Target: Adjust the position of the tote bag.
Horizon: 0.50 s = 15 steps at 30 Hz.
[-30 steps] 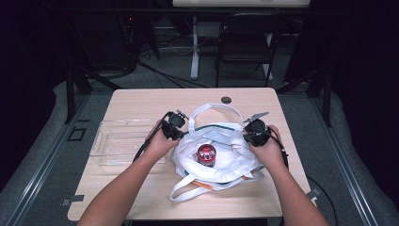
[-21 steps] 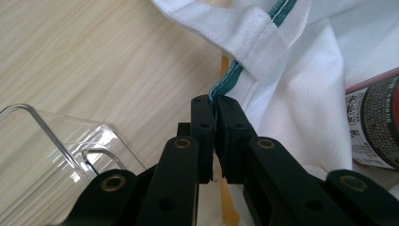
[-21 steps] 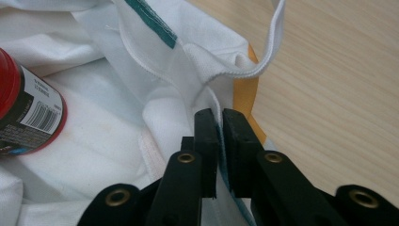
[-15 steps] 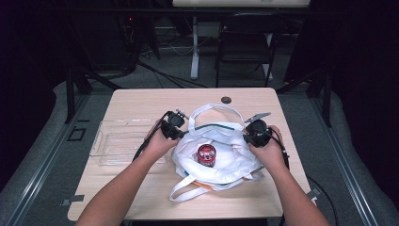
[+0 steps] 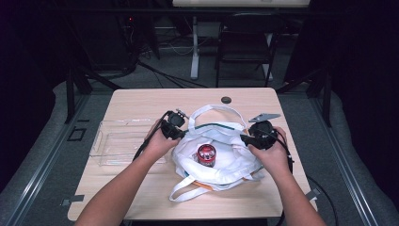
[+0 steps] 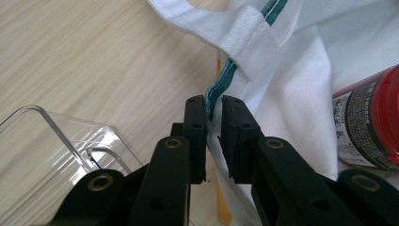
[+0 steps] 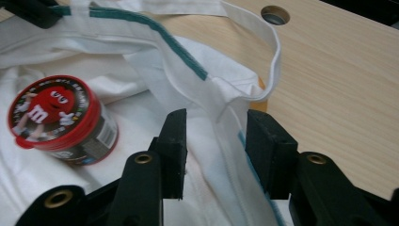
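Where white bag (image 5: 221, 153) sags, candy tub (image 5: 206, 155) inside, clear tray (image 5: 120, 141) beside.

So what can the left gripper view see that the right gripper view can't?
Left gripper view alone: a corner of the clear tray, and the left claw with the bag's green-trimmed rim in its narrow gap. Right gripper view alone: the round hole in the table, the printed lid of the jar, and the right claw, jaws apart around the rim, just opening. Both: the white bag, the red jar and the wooden table.
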### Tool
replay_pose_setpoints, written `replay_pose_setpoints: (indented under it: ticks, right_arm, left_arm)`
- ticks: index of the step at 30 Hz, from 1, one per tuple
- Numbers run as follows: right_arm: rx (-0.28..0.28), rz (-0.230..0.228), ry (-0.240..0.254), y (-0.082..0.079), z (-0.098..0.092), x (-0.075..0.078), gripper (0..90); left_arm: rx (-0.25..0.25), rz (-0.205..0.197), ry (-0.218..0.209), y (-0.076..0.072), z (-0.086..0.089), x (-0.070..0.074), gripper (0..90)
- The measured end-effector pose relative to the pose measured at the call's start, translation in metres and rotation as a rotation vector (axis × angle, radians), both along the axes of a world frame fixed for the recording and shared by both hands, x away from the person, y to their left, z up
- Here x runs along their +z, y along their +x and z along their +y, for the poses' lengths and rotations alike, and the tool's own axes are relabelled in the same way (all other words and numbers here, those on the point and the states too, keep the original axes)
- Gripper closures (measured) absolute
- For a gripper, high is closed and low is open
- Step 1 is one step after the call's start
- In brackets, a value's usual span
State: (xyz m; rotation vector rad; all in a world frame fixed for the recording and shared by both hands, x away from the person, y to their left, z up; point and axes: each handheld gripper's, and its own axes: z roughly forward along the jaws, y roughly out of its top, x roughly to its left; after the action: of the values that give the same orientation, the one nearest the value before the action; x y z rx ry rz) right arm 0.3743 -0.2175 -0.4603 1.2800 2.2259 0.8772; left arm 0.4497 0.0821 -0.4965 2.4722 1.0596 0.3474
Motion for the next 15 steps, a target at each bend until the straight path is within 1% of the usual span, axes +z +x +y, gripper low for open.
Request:
replay_pose_setpoints:
  ticks: [3,5,6,8,9,10,13,14,15]
  right_arm:
    - [0.013,0.004,-0.004,-0.005,0.004,0.002,57.7]
    - [0.023,0.0,-0.014,-0.009,0.008,0.003,57.5]
    - [0.031,-0.011,-0.021,-0.014,0.012,0.003,57.2]
    - [0.034,-0.017,-0.021,-0.016,0.013,0.003,57.1]
    - [0.038,-0.016,-0.019,-0.018,0.014,0.003,56.8]
    - [0.038,-0.013,-0.014,-0.023,0.017,0.004,56.0]
    - [0.049,-0.005,-0.004,-0.025,0.018,0.004,54.9]
    - [0.058,-0.017,0.005,-0.029,0.02,0.004,53.4]
    - [0.065,-0.02,0.0,-0.031,0.021,0.005,52.8]
  left_arm:
    - [-0.004,0.005,-0.014,0.0,0.0,0.001,78.6]
    - [-0.005,0.001,-0.018,-0.001,0.001,0.001,75.0]
    - [-0.005,0.001,-0.017,-0.001,0.001,0.001,71.0]
    - [-0.006,0.002,-0.018,-0.001,0.002,0.001,68.1]
    - [-0.008,0.003,-0.019,-0.001,0.002,0.002,68.1]
    - [-0.007,-0.001,-0.025,-0.001,0.003,0.002,66.2]
    - [-0.004,-0.001,-0.026,-0.001,0.003,0.003,64.8]
    - [-0.006,-0.002,-0.03,-0.001,0.004,0.004,63.1]
    - [-0.006,-0.002,-0.03,-0.001,0.004,0.004,62.3]
